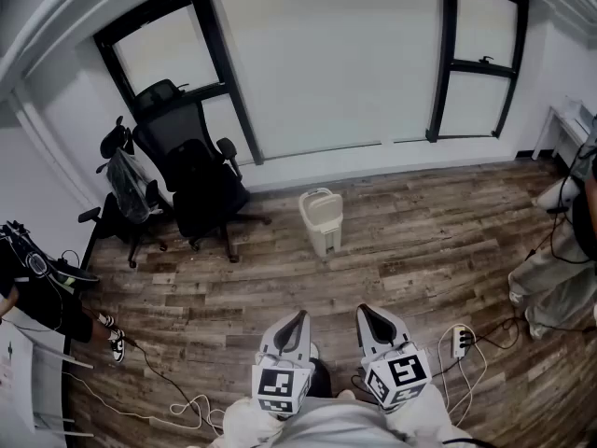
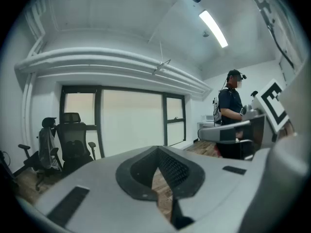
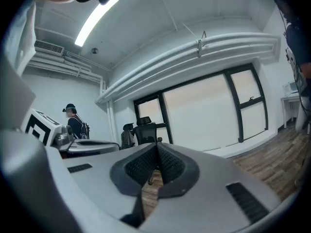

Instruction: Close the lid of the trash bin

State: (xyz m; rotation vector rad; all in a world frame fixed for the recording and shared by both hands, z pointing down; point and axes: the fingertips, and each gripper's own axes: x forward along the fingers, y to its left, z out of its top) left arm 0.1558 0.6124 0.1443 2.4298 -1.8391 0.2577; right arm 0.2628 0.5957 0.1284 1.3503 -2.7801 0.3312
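Observation:
A small cream trash bin [image 1: 322, 220] stands on the wood floor below the window, its lid tipped up at the back. Both grippers are held low and close to my body, well short of the bin. My left gripper [image 1: 297, 318] has its jaw tips together with nothing between them; the same shows in the left gripper view [image 2: 158, 152]. My right gripper [image 1: 364, 312] is likewise shut and empty, as seen in the right gripper view [image 3: 157, 148]. Neither gripper view shows the bin.
Black office chairs [image 1: 196, 171] stand left of the bin by the window. Cables and a power strip [image 1: 460, 341] lie on the floor near my feet. A person [image 1: 569, 241] stands at the right edge, and another person [image 1: 37, 287] is at the left edge by a white table [image 1: 23, 381].

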